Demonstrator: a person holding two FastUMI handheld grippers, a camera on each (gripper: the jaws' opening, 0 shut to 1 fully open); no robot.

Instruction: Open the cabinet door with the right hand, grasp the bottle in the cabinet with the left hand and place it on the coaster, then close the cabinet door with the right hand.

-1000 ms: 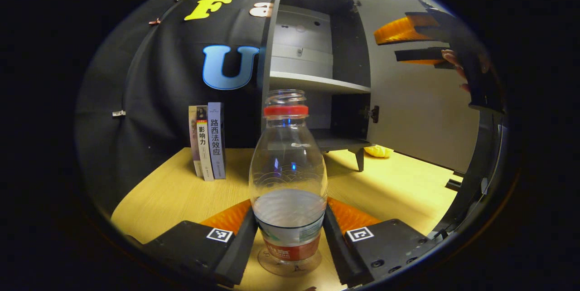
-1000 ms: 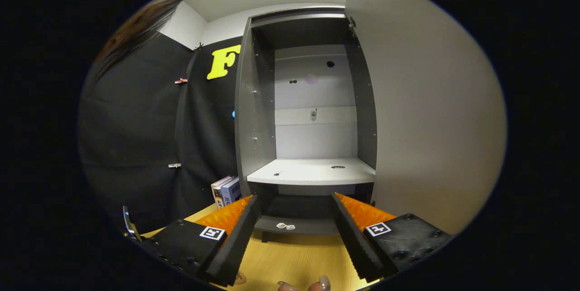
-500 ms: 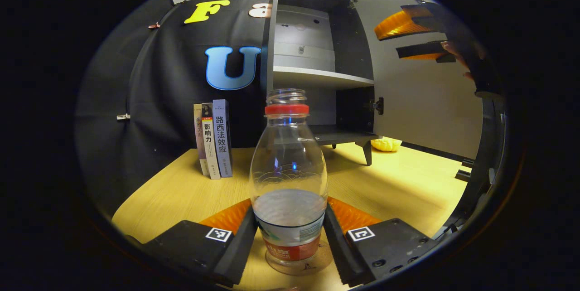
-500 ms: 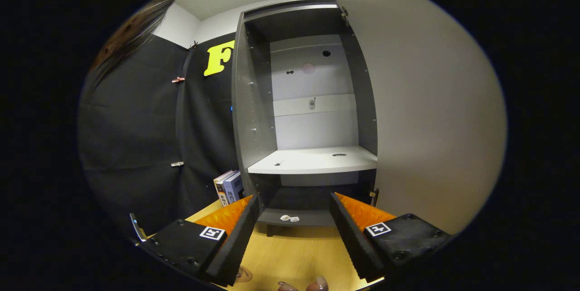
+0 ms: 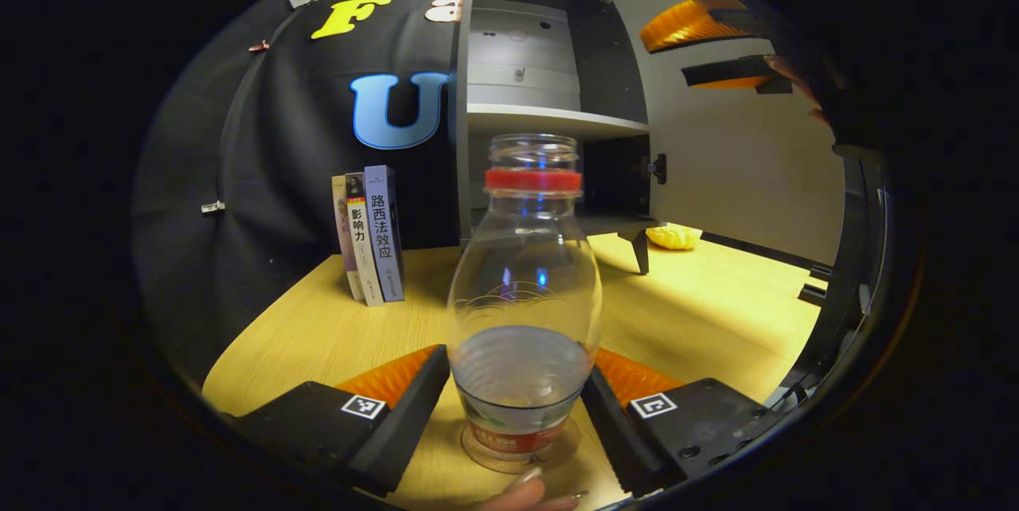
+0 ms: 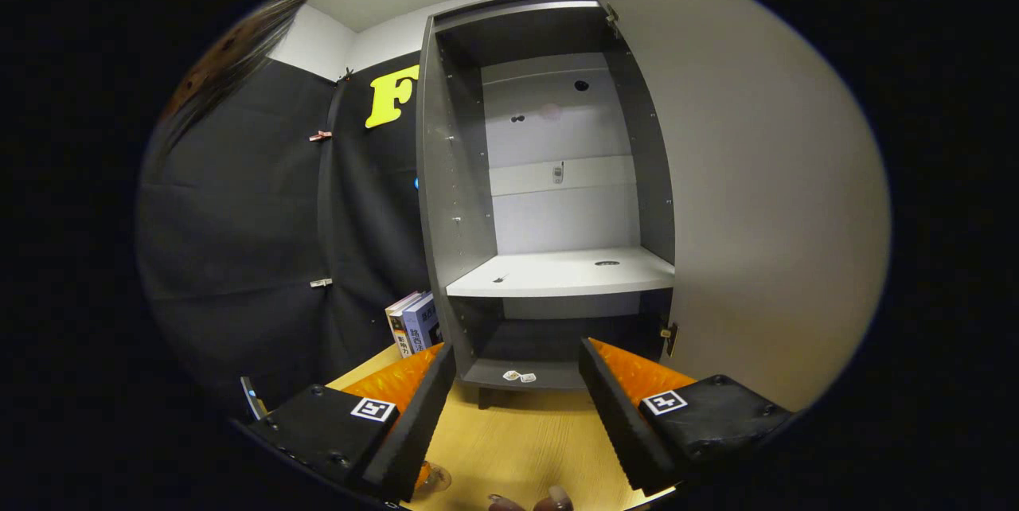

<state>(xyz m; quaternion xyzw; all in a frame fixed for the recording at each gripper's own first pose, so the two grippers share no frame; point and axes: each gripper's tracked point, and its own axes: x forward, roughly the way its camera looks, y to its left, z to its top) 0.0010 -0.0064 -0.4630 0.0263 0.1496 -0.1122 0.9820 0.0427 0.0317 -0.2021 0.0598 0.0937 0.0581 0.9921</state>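
Hand-held gripper [image 5: 516,407] — bottle [image 5: 524,288] upright, neck up

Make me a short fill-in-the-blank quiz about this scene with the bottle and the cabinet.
1. The bottle has a ring of ___ colour around its neck.
2. The cabinet door stands ___.
3. The books stand to the ___ of the cabinet in the left gripper view.

Missing words: red; open; left
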